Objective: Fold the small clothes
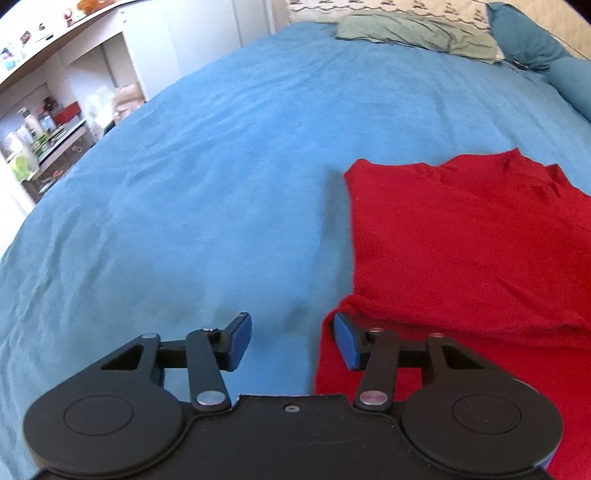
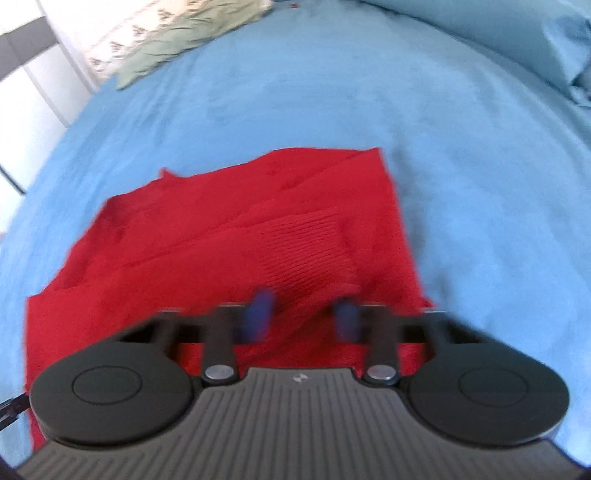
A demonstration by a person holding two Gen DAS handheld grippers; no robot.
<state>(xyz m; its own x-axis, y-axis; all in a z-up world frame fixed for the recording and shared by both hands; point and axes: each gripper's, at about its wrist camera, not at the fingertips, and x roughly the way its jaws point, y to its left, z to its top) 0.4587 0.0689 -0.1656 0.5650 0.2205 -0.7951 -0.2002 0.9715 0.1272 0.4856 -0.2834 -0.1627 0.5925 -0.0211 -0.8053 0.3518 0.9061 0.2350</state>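
Red sweater (image 1: 469, 240) lies under both wide-open claws, left claw (image 1: 291, 341) and right claw (image 2: 304, 317), neither gripping anything

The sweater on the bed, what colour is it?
Solid red sweater; the right wrist view shows it best, ribbed cuff included.

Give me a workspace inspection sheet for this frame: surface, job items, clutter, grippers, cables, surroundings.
Surface: blue bedspread, lightly wrinkled.
Job's things: red sweater lying on the bedspread, partly folded; ribbed cuff on top.
Clutter: green cloth and blue pillow at the far end.
Grippers: left gripper open, at the sweater's near edge; right gripper open above the cuff, blurred.
Cables: dark strap or cable, identity unclear.
Surroundings: white shelves holding bottles and boxes.
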